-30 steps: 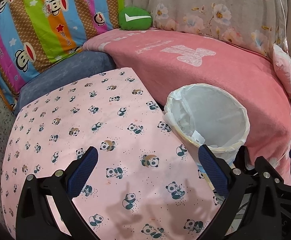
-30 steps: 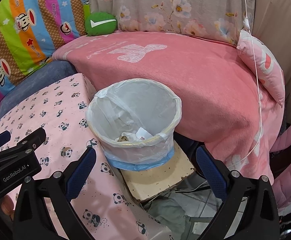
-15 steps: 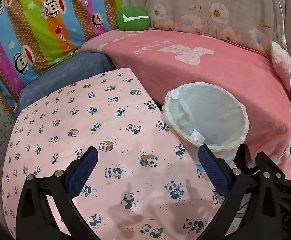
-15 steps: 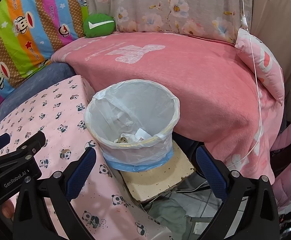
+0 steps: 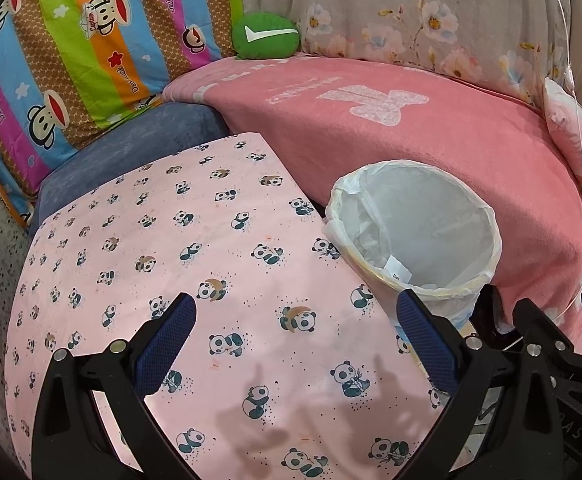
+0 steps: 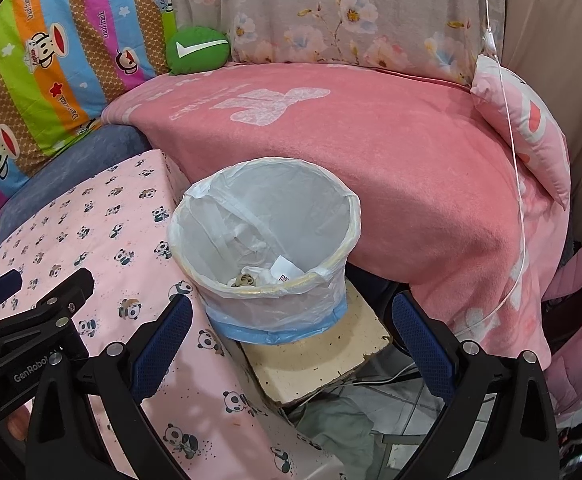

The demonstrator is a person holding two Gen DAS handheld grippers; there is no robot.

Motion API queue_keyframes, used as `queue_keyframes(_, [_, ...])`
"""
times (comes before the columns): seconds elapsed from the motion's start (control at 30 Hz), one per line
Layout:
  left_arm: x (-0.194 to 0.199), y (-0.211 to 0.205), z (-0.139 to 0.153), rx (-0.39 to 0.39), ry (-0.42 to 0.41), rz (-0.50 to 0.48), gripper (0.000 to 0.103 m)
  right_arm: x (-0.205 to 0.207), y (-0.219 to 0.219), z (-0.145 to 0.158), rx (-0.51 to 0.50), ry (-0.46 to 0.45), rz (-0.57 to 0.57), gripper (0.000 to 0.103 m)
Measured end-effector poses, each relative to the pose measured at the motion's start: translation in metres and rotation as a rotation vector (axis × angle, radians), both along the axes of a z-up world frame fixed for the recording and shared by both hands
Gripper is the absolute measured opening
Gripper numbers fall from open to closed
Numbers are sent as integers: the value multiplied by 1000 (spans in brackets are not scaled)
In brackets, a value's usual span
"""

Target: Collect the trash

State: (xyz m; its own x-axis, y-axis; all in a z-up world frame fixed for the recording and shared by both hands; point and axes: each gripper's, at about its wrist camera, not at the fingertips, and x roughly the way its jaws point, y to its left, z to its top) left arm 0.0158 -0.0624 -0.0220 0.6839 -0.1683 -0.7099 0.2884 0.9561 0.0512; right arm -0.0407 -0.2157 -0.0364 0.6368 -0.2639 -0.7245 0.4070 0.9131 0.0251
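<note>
The left gripper (image 5: 293, 322) is hovering above the desk (image 5: 195, 240), which is wearing a pink cloth printed with pandas. Its blue-padded fingers (image 5: 167, 336) are standing wide apart and are gripping nothing. Shadows of the grippers are falling on the cloth below them.

The right gripper (image 6: 291, 320) is hovering to the right of the left one, over the right edge of the desk. Its jaws are likewise spread wide and are holding nothing. In the right wrist view, the body of the left gripper is showing at the lower left.

The trash bin (image 6: 267, 248) is standing just beside the right edge of the desk, between the desk and the pink blanket (image 6: 391, 152). It is sitting upright on a pale block (image 6: 323, 352). A translucent white bag is lining the bin (image 5: 415, 236) and is folding over its rim. Inside, at the bottom, crumpled paper trash (image 6: 279, 272) and a small brownish scrap (image 6: 243, 280) are lying; what the scrap is cannot be told.

Behind the desk, a striped cartoon-monkey quilt (image 5: 71, 60), a green cushion (image 5: 265, 36) and a floral fabric (image 5: 411, 20) are lining the back. A pink pillow (image 6: 523, 128) is leaning at the right, with a thin white cable (image 6: 511, 140) hanging across it.
</note>
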Motion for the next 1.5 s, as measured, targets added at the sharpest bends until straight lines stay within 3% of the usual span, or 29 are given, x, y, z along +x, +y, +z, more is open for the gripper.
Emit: queue_keyframes(1.5, [3, 7, -4, 4, 9, 5, 96, 2, -2, -2, 6, -4, -4, 99])
